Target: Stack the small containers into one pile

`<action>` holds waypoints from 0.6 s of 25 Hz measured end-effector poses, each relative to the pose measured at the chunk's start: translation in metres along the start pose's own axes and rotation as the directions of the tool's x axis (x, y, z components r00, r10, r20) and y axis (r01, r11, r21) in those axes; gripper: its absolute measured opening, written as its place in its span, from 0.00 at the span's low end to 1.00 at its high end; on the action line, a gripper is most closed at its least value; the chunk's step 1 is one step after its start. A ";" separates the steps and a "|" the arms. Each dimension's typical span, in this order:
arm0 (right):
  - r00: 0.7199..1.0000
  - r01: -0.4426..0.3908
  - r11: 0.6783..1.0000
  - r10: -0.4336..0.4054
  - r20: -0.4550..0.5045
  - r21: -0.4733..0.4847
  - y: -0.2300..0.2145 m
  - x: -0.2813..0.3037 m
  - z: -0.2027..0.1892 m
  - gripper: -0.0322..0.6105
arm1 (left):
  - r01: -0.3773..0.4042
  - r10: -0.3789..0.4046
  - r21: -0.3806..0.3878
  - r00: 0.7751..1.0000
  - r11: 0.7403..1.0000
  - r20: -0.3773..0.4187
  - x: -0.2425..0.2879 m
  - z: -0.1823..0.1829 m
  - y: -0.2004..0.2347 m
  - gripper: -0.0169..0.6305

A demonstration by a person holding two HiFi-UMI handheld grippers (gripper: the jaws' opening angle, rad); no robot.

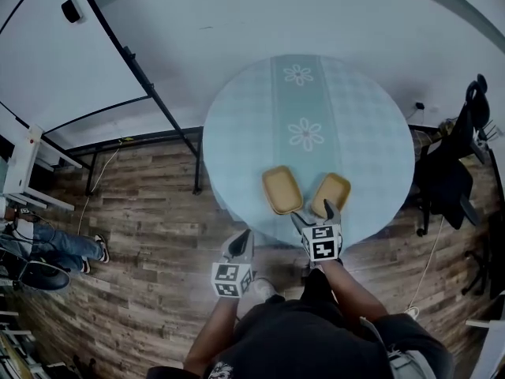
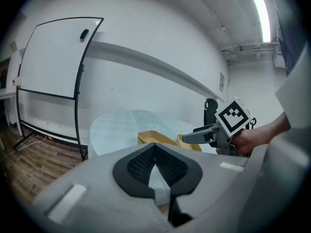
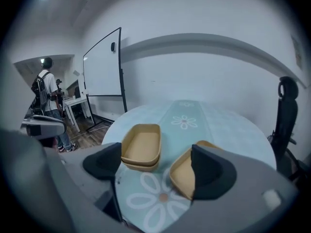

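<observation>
We hold left claw (image 1: 241, 242) clenched, empty; right claw (image 1: 314, 216) released, empty, at the worktop (image 1: 355, 117) edge. Nested containers (image 1: 282, 189) sit beside the single container (image 1: 331, 193).

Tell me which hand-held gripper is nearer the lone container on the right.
Right. The right hand-held gripper, jaws open, sits at the table edge right beside the lone container. The left hand-held gripper, shut, is off the table over the floor, farther left.
</observation>
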State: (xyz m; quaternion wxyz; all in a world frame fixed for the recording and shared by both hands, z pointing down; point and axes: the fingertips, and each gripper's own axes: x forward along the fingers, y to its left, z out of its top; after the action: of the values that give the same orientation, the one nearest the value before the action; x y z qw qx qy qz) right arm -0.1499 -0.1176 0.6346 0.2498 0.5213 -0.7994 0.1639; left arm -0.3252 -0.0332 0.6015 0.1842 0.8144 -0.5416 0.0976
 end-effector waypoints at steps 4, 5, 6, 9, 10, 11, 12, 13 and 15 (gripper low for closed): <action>1.000 0.022 1.000 -0.022 0.012 -0.001 -0.016 -0.010 -0.003 0.61 | 0.022 -0.022 0.004 1.000 1.000 -0.002 0.011 0.006 -0.016 0.02; 1.000 0.027 1.000 -0.027 0.012 -0.004 -0.019 -0.012 -0.004 0.56 | 0.026 -0.026 0.006 1.000 1.000 0.000 0.014 0.007 -0.019 0.02; 1.000 0.029 1.000 -0.028 0.013 -0.008 -0.022 -0.014 -0.004 0.52 | 0.029 -0.029 0.007 1.000 1.000 0.001 0.017 0.008 -0.022 0.02; 0.999 0.037 0.999 -0.036 0.026 -0.016 -0.031 -0.021 -0.004 0.37 | 0.039 -0.039 0.015 0.999 0.999 -0.008 0.024 0.008 -0.032 0.02; 0.998 0.048 0.999 -0.047 0.035 -0.017 -0.035 -0.024 -0.004 0.28 | 0.038 -0.038 0.023 0.999 0.999 0.000 0.026 0.009 -0.035 0.02; 0.997 0.061 0.998 -0.060 0.046 -0.019 -0.039 -0.027 -0.002 0.22 | 0.039 -0.039 0.029 0.999 0.999 0.008 0.028 0.010 -0.037 0.02; 0.996 0.072 0.997 -0.070 0.057 -0.022 -0.042 -0.030 0.001 0.17 | 0.041 -0.041 0.031 0.999 0.999 0.011 0.030 0.011 -0.040 0.02; 0.995 0.078 0.997 -0.076 0.066 -0.025 -0.044 -0.033 0.004 0.08 | 0.046 -0.046 0.029 0.999 0.999 0.010 0.032 0.012 -0.042 0.02; 0.995 0.074 0.997 -0.072 0.076 -0.032 -0.047 -0.037 0.011 0.05 | 0.056 -0.056 0.026 0.998 0.998 0.006 0.036 0.014 -0.048 0.02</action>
State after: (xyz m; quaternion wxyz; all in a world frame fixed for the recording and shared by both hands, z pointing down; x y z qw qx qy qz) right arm -0.0974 -0.1141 0.6040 0.2346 0.5515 -0.7913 0.1214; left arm -0.2673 -0.0529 0.5923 0.1745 0.8319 -0.5178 0.0969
